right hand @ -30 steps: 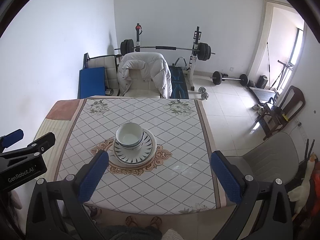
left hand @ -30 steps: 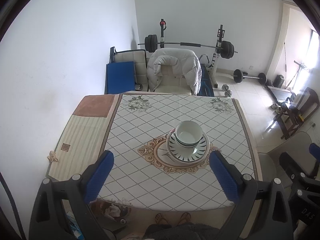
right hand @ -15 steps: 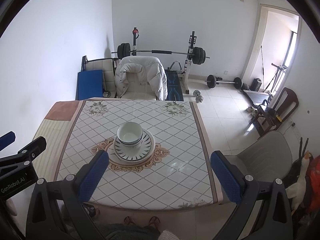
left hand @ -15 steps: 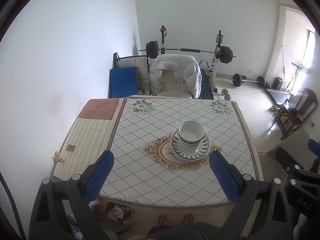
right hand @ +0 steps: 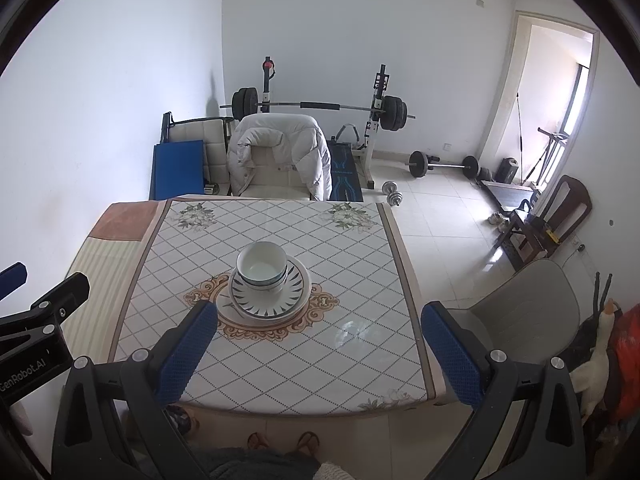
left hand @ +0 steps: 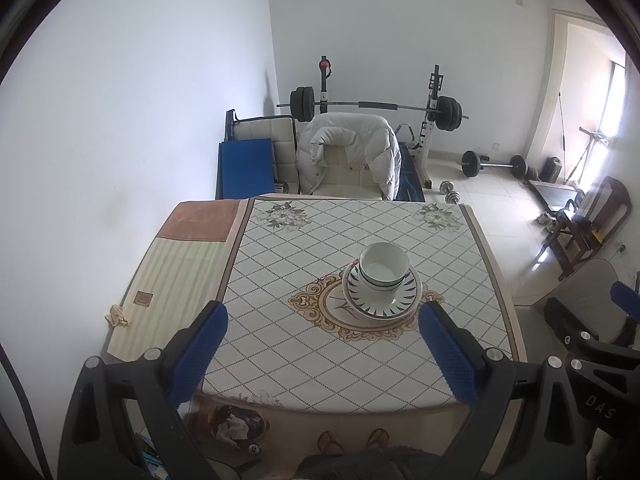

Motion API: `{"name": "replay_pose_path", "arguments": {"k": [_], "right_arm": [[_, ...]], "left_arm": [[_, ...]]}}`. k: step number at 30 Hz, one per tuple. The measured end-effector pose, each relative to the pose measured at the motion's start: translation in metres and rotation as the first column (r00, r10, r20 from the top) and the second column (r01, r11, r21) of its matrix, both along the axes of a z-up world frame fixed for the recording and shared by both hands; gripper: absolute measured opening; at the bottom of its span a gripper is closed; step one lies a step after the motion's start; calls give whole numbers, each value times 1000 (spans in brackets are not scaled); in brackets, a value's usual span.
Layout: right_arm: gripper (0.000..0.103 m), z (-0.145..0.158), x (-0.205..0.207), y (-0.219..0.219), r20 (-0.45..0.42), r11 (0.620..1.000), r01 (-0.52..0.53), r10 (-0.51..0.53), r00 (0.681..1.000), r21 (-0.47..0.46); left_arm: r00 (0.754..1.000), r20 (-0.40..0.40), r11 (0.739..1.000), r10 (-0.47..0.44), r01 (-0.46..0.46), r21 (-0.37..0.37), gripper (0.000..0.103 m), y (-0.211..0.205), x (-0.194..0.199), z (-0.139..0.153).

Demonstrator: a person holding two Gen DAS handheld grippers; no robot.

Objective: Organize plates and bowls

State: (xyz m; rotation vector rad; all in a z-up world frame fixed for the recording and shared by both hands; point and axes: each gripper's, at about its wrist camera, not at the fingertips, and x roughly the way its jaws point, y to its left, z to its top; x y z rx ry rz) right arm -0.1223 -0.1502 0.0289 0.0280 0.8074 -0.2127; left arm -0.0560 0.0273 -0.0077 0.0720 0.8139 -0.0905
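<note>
- The left gripper (left hand: pixel 322 334) is wide open and holds nothing.
- The right gripper (right hand: pixel 318 334) is wide open too, holding nothing.
- The bowls (right hand: pixel 262 266) sit stacked on the plates (right hand: pixel 270 298), mid-table (right hand: pixel 360 280).

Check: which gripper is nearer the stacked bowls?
Right, marginally. The right gripper has the stacked bowls just ahead-left; the left gripper sees them ahead-right. Both open, well short.

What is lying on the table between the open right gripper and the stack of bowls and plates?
Nothing: in the right wrist view, only bare patterned tablecloth lies between the right gripper and the stack of bowls and plates.
</note>
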Motion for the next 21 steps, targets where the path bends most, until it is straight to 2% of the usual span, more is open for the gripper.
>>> {"name": "replay_pose_path", "arguments": {"k": [21], "right_arm": [[103,-5,-5,10,-18,999,29,-29,999,13]], "left_arm": [[1000,0,1000,-6,6,19,98,9,4,-4]]}}
